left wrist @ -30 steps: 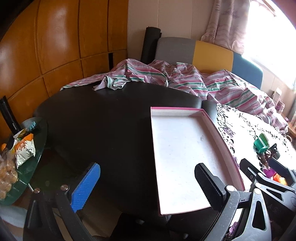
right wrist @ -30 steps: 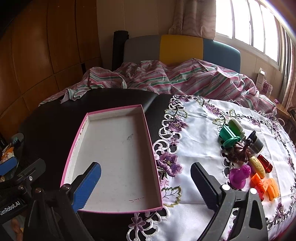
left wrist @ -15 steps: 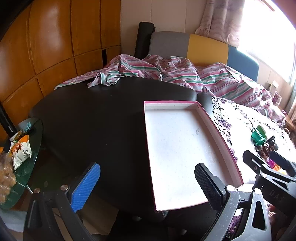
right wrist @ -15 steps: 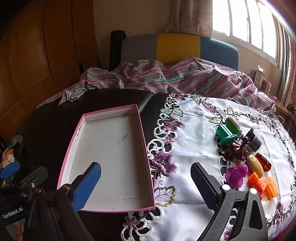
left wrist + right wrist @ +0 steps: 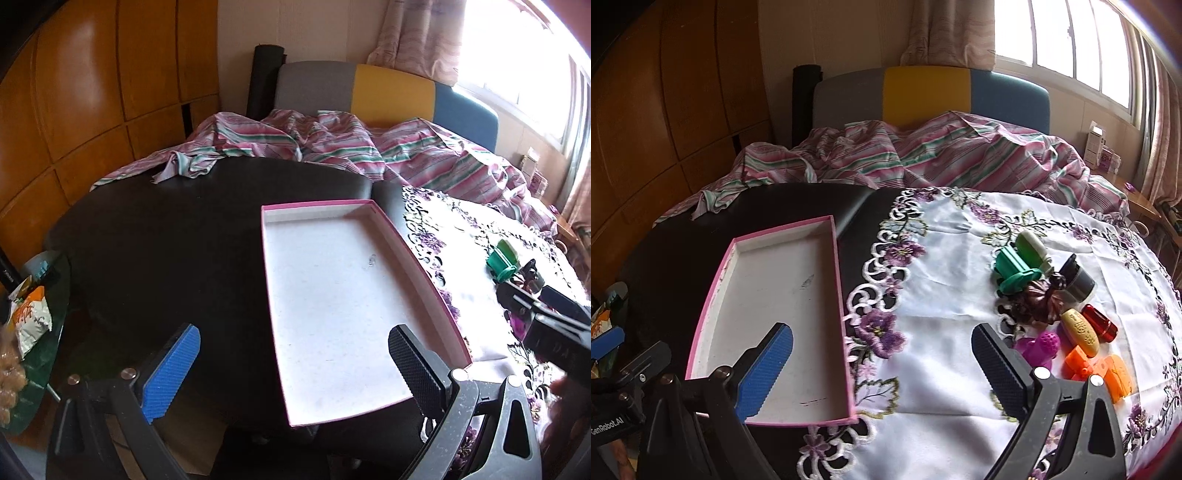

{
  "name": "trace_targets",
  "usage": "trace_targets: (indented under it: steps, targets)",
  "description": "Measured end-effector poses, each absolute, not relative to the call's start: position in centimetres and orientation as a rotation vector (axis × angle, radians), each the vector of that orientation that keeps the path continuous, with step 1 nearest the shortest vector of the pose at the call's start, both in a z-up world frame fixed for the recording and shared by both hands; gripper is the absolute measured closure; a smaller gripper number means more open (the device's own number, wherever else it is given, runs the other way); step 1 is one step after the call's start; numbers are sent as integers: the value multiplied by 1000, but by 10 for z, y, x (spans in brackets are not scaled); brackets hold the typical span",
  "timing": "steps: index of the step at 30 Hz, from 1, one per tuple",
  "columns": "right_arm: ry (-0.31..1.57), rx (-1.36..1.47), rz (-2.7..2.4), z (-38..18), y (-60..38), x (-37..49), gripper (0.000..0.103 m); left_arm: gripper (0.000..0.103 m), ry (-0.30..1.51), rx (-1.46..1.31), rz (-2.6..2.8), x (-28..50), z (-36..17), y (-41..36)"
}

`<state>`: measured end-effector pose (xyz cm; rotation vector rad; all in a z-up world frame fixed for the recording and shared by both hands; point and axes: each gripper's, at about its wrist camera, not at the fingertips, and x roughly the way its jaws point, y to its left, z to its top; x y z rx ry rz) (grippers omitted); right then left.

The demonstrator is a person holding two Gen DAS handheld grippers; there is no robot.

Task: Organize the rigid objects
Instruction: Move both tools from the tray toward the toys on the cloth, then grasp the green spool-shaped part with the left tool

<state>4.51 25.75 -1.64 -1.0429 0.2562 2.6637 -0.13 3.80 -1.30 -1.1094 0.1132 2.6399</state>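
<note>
Pink-rimmed tray [image 5: 839, 295], long axis toward bed [image 5: 923, 155]

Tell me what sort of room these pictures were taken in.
Most likely a bedroom or living room in a home. A striped sheet lies crumpled in front of a grey, yellow and blue padded backrest, wood-panelled doors line the wall, and an embroidered tablecloth covers part of the dark table.

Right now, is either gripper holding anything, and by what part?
Nothing is held. The left gripper and right gripper are both open with nothing between their fingers; the tray and toys lie untouched.
</note>
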Motion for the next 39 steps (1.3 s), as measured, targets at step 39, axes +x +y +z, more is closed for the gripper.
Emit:
trace_targets:
  steps: [39]
  targets:
    - [952,-850,2269,-43,524,128,4,5,344,-1226,2019,-66,-36,353]
